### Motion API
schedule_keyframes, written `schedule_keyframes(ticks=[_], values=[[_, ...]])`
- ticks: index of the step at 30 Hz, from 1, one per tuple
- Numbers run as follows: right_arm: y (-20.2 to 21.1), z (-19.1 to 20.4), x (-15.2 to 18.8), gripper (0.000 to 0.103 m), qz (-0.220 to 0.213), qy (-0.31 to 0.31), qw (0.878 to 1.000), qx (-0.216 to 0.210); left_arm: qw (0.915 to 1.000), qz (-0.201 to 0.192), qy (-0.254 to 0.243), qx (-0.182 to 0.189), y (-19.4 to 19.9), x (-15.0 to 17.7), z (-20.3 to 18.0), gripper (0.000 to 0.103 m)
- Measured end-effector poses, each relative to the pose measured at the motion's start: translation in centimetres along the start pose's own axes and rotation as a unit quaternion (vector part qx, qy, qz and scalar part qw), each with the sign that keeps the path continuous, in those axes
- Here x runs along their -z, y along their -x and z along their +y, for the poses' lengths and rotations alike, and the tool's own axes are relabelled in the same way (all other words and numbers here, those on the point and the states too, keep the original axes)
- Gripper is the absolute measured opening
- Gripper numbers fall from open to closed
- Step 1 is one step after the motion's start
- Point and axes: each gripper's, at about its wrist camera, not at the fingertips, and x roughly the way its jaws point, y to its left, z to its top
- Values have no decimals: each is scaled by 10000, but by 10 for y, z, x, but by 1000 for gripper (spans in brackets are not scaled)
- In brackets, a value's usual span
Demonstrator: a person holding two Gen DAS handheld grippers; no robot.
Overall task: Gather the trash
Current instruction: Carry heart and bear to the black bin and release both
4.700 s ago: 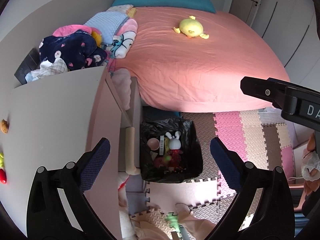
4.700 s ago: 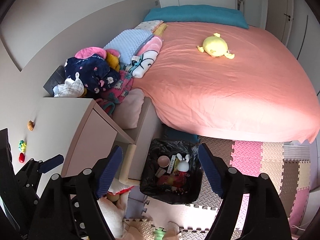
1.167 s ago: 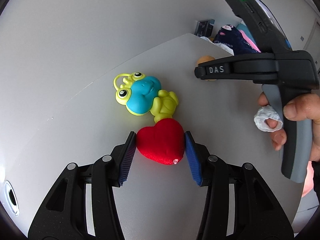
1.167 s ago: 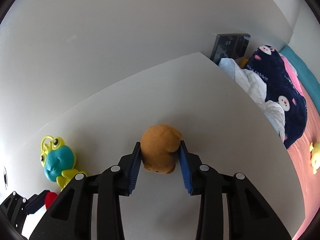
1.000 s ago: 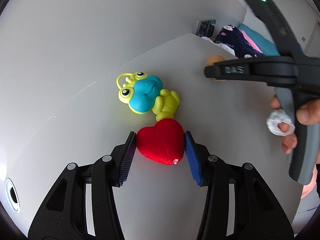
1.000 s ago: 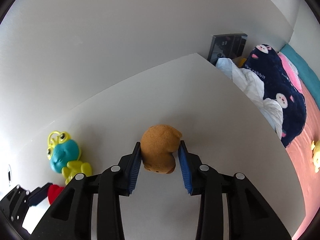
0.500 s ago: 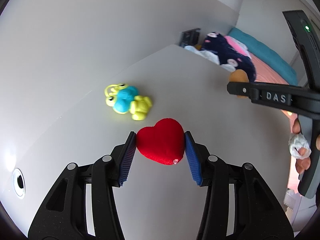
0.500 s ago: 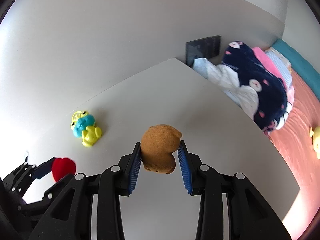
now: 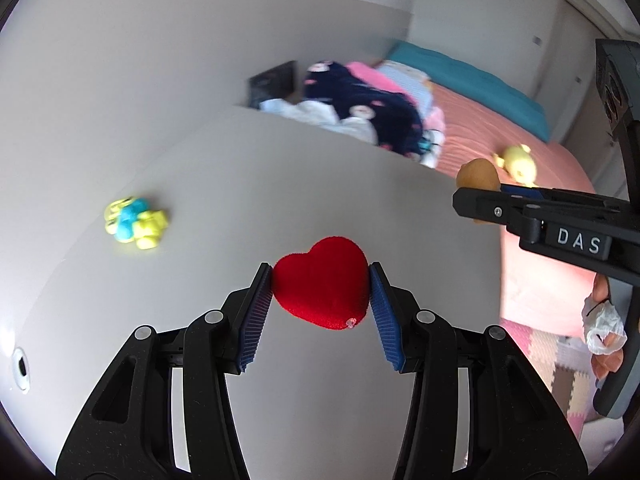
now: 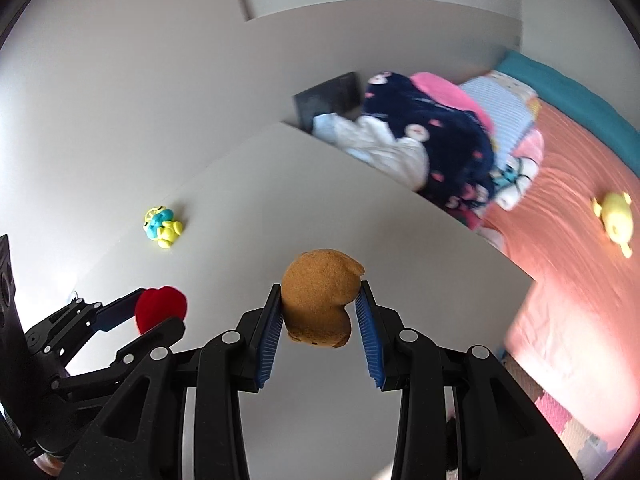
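My left gripper (image 9: 321, 285) is shut on a red plush heart (image 9: 322, 282), lifted above the white desk top (image 9: 248, 168). That heart (image 10: 161, 307) also shows at the lower left of the right wrist view. My right gripper (image 10: 319, 307) is shut on a brown plush toy (image 10: 320, 302), held over the desk's right part; the brown toy (image 9: 478, 175) appears at the right of the left wrist view. A yellow and blue frog toy (image 9: 135, 229) lies on the desk at the left, and the frog (image 10: 162, 231) is small in the right wrist view.
A pile of dark blue and pink clothes (image 10: 436, 140) lies beyond the desk's far edge. The pink bed (image 10: 572, 216) with a yellow plush (image 10: 614, 216) and teal pillow (image 9: 472, 80) fills the right. Foam floor mats (image 9: 544, 360) show below. A hand (image 9: 606, 332) holds crumpled white paper.
Both grippers rose and drew back from the desk toward the right, each still holding its toy. The frog stayed on the desk and now looks smaller and farther left.
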Motion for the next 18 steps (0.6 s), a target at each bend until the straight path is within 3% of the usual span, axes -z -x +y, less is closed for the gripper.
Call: schedule_keyframes(ticks=[9,18], values=[[57,-84,43,38,-134,-665,9971,345,9958,72,-688,601,-7,-2,-102,48],[107,-160,95,38,-169,-1312,9881,780,9808,323,-1481,1225,-26,11,-207,48]])
